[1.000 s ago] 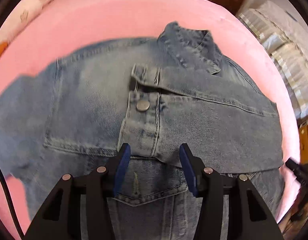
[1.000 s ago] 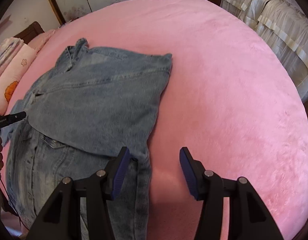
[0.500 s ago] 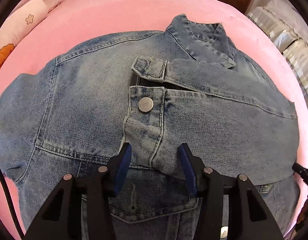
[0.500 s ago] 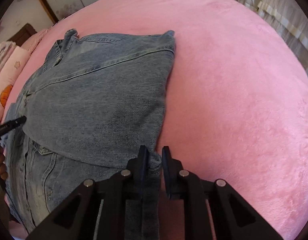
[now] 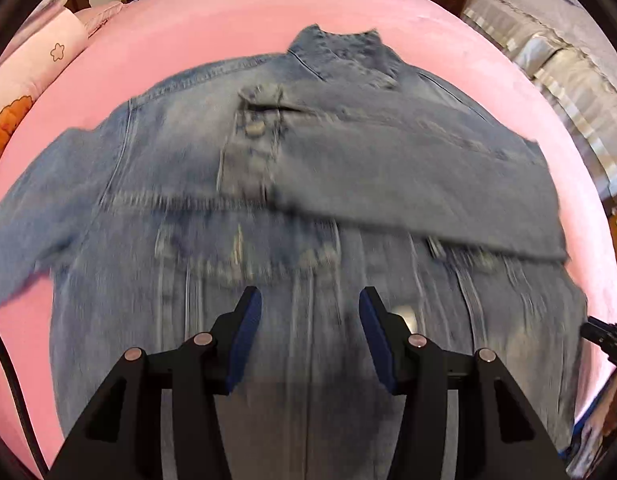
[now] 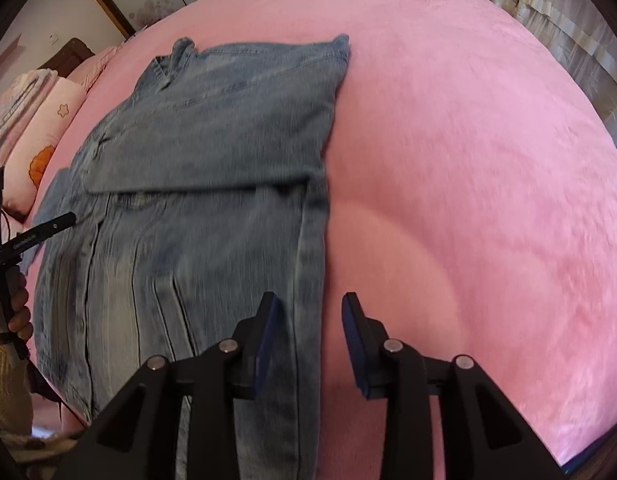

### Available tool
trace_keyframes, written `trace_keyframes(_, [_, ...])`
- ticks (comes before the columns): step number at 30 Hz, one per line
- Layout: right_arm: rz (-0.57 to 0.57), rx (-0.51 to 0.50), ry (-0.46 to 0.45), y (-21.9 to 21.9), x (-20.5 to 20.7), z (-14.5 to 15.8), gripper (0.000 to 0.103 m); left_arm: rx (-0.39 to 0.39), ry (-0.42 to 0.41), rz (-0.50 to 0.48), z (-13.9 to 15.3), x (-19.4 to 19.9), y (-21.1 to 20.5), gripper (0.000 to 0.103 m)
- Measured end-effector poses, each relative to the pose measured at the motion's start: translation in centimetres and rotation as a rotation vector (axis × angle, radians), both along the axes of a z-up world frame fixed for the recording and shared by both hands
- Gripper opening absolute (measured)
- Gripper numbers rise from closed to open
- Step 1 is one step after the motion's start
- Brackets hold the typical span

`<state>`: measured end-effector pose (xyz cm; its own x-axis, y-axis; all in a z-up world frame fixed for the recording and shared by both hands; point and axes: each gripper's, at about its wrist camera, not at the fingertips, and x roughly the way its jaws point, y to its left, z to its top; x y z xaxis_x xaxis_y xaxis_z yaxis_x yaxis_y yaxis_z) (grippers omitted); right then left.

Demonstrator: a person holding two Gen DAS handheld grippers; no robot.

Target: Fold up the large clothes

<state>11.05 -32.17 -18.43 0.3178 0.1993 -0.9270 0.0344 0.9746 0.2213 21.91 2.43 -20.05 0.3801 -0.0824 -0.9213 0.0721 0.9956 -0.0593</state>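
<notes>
Garment: faded blue denim jacket [image 5: 308,184] flat on pink plush bed [image 6: 468,140], one sleeve folded across.
Left gripper [image 5: 310,332]: fingers apart, empty.
Right gripper [image 6: 308,340]: fingers just reopened, empty, straddling side hem.
Risk: stiff denim may spring unfolded.

No word, number or brand can be read; the small white lettering on the black bar of the left hand-held gripper [image 6: 36,236] is too blurred to make out

Faded blue denim jacket [image 5: 308,184], pink bedspread [image 6: 468,140]
</notes>
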Motion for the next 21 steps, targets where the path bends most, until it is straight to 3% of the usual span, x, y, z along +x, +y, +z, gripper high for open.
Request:
trace_keyframes(8, [0.006, 0.046, 0.067, 0.2, -3.9, -2.2, 0.036, 0.026, 0.030, -0.033, 0.6, -7.7, 0.5, 0.049])
trace_keyframes(14, [-0.003, 0.097, 0.093, -0.3, -7.8, -2.3, 0.036, 0.079, 0.067, -0.069, 0.4, -12.4, 2.2, 0.049])
trace_keyframes(17, [-0.008, 0.118, 0.117, -0.6, -10.3, -2.4, 0.036, 0.097, 0.096, -0.041, -0.1, -14.1, 3.7, 0.049])
trace_keyframes(21, [-0.048, 0.176, 0.120, -1.0, -12.3, -2.4, 0.037, 0.057, 0.119, 0.008, -0.5, -15.5, 5.3, 0.050])
